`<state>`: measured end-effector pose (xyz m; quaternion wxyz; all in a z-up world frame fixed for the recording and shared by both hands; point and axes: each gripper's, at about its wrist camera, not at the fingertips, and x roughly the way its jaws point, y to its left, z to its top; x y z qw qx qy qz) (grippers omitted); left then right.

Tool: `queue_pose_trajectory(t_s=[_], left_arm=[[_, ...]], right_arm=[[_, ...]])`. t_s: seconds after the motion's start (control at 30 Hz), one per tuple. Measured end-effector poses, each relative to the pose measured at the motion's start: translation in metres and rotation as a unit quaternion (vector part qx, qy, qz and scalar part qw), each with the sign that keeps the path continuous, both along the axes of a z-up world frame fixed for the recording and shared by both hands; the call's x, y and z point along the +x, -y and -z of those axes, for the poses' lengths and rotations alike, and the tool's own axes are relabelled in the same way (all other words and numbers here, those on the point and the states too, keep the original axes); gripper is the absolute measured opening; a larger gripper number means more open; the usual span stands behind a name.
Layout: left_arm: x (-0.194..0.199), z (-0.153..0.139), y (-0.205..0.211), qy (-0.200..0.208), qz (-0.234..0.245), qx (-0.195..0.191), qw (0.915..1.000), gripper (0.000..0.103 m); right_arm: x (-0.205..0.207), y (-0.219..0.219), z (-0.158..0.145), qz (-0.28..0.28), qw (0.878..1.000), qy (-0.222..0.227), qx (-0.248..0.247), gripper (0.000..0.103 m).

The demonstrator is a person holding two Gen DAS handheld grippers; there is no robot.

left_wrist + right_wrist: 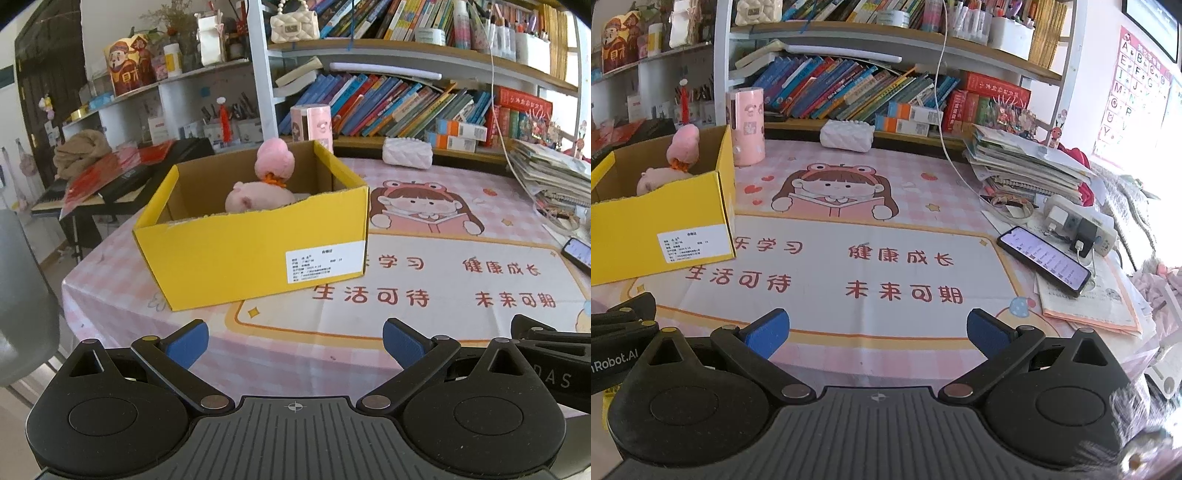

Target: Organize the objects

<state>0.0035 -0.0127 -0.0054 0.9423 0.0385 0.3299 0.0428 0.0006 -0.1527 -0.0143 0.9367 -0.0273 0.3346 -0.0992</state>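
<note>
A yellow cardboard box [251, 254] stands open on the pink cartoon table mat [443, 280]. Inside it sit a pink plush toy [275, 158] and a paler pink plush [255, 197]. My left gripper [295, 343] hangs open near the table's front edge, in front of the box, nothing between its blue pads. In the right wrist view the same box [661, 225] sits at the left with the plush toys [683, 147] in it. My right gripper [877, 332] is open over the mat's front, holding nothing.
A phone [1043, 260] lies at the right beside a power strip [1082, 225] and a stack of papers [1023, 162]. A pink cylinder [746, 125] and white quilted pouch [846, 134] stand near the bookshelf [871, 92]. A grey chair [22, 295] is left.
</note>
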Motion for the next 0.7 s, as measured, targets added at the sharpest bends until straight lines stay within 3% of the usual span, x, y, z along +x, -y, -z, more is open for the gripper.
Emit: queue_pose_trajectory(t_s=[0.7], left_arm=[[-0.0028,0.0022,0.0103,-0.015,0.010,0.005,0.9998,0.102]], right_arm=[[-0.0071,0.0077,0.0023,0.017,1.000,-0.008,0.001,0.103]])
